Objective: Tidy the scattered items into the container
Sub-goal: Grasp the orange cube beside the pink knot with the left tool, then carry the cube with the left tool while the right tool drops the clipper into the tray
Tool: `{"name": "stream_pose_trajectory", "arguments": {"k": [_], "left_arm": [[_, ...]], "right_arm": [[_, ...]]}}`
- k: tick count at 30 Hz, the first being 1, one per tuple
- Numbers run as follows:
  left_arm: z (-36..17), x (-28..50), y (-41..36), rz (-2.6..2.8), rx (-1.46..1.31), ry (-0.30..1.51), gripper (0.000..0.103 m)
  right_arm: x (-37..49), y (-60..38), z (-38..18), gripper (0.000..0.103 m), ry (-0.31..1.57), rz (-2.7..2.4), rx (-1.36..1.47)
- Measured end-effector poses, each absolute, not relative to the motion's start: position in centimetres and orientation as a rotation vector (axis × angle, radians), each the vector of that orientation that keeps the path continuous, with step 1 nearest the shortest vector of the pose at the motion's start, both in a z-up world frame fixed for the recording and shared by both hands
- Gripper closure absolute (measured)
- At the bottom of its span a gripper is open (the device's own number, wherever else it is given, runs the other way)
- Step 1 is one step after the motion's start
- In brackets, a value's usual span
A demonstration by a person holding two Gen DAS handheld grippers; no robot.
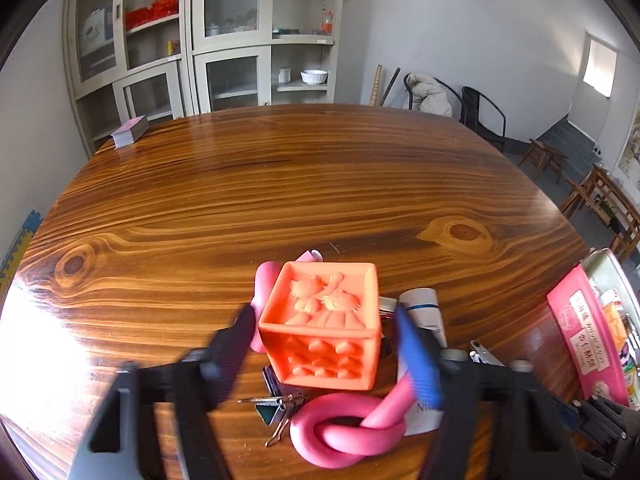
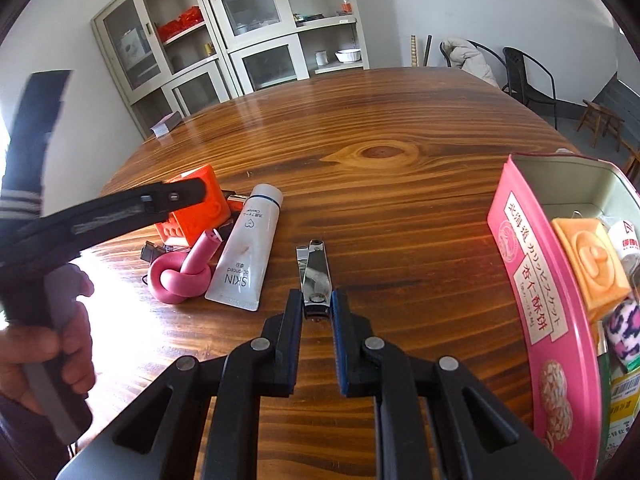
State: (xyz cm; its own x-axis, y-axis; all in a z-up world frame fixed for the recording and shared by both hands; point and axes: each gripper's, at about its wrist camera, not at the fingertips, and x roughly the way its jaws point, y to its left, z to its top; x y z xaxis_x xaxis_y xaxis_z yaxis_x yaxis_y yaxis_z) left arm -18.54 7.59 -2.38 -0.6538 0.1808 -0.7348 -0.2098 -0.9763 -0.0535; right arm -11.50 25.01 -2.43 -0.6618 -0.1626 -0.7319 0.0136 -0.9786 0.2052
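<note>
Clearly, our right gripper (image 2: 316, 312) is clamped on the near end of the nail clipper (image 2: 314, 274), a thin slick grip that may slip or pivot as we lift toward the pink tin (image 2: 520, 248) at our right. Our left gripper (image 1: 324, 344) stands apart around the orange cube (image 1: 324, 328), its pads not yet touching, and closing there risks snagging the pink knotted tube (image 1: 348, 432) beside it on the surface (image 1: 280, 184).

On the wooden table (image 2: 400, 208), the rubber cube (image 1: 320, 320) stands behind the knotted foam tube (image 1: 344, 436). Right of them lies the cream tube (image 2: 246, 244), then the nail clipper (image 2: 314, 276). The biscuit tin (image 2: 532, 280) sits far right; a card deck (image 1: 130, 131) lies at the far left edge.
</note>
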Motion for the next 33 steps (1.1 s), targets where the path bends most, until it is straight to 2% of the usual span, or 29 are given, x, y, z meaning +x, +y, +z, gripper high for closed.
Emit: {"name": "stream_pose_trajectory", "arguments": {"k": [7, 23, 33], "left_arm": [[-1.9, -18.3, 6.9, 2.674, -1.162, 0.02, 0.048], [3.1, -14.2, 7.4, 2.66, -0.982, -0.043, 0.048], [4.4, -11.5, 8.7, 2.635, -0.937, -0.058, 0.048]], "right_arm": [[-11.1, 25.1, -1.8, 0.087, -0.3, -2.767, 1.195], [-9.2, 26.6, 0.5, 0.087, -0.433, -2.777, 1.03], [-5.8, 29.8, 2.5, 0.089, -0.576, -2.806, 0.885]]}}
